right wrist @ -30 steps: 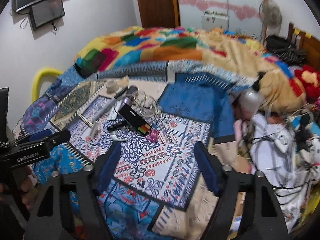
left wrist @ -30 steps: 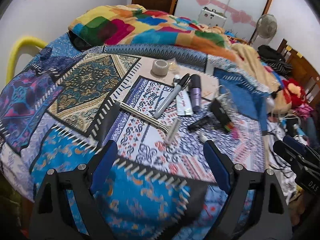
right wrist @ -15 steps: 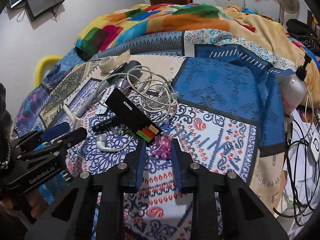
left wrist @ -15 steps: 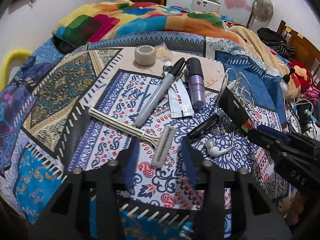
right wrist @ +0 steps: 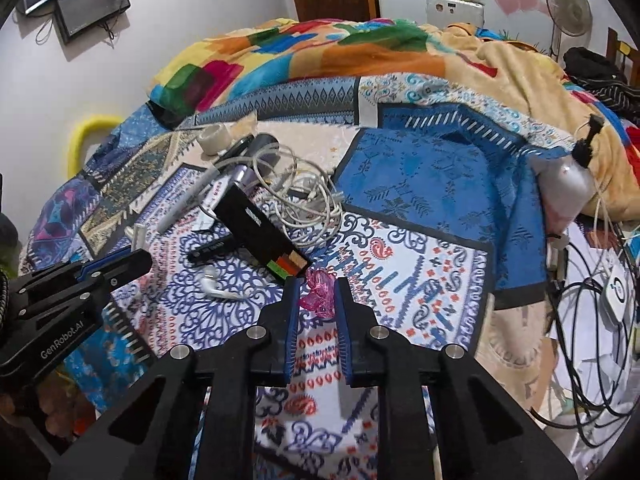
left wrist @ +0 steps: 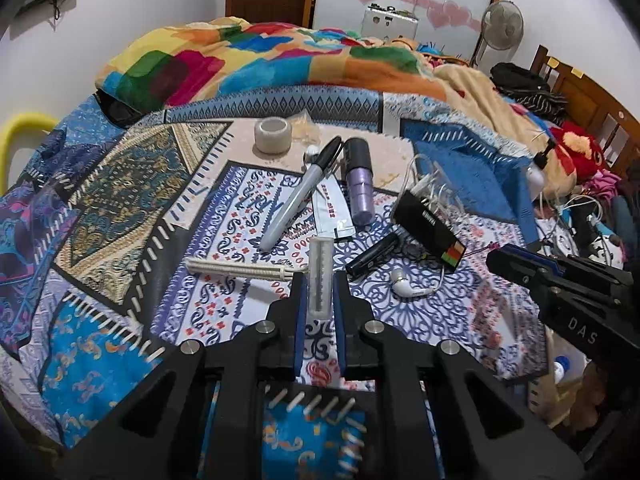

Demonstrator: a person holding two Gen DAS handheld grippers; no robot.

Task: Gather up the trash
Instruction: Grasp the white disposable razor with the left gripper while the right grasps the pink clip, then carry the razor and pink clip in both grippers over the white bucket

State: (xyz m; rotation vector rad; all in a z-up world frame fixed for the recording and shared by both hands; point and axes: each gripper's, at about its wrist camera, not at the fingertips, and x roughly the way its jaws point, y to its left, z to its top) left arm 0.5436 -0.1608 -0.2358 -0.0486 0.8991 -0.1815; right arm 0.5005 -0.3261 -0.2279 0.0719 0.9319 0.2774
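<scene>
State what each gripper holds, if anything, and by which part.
Left gripper clamps the clear plastic tube at its near end. Right gripper pinches the crumpled pink plastic wrapper by its sides.

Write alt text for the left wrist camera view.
The left gripper clamps a clear plastic tube above a patterned bedspread strewn with a grey marker, purple bottle and tape roll.

Bed's a mess: tape roll (left wrist: 273,135), grey marker (left wrist: 301,193) beside a purple bottle (left wrist: 359,182), tangled white cable (right wrist: 298,192) behind a black box (right wrist: 262,234), earbud (left wrist: 401,284), colorful blanket (left wrist: 256,62) at the back.
</scene>
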